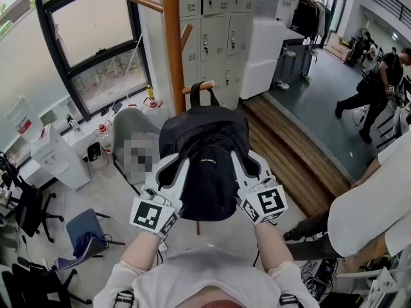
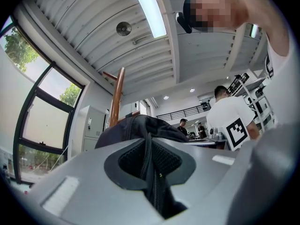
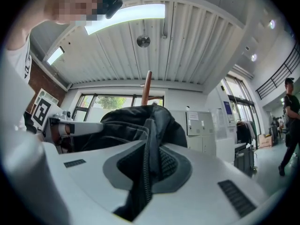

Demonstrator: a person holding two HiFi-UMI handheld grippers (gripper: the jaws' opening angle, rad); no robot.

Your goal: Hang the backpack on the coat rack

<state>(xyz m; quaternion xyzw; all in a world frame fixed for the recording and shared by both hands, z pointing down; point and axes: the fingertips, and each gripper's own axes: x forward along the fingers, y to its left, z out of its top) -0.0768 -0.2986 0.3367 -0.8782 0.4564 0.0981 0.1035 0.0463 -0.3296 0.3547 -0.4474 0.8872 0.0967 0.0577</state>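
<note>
I hold a black backpack up in front of the wooden coat rack. Its top handle sits at a low peg; whether the loop rests on that peg I cannot tell. My left gripper is shut on the bag's left side and my right gripper on its right side. In the left gripper view, my left gripper pinches zippered fabric of the backpack, with the rack's pole behind. The right gripper view shows my right gripper clamped on a zipper seam of the backpack.
Grey lockers stand behind the rack and a large window is to its left. A person in a white shirt stands close on the right. A wooden step runs to the right. Office chairs are at lower left.
</note>
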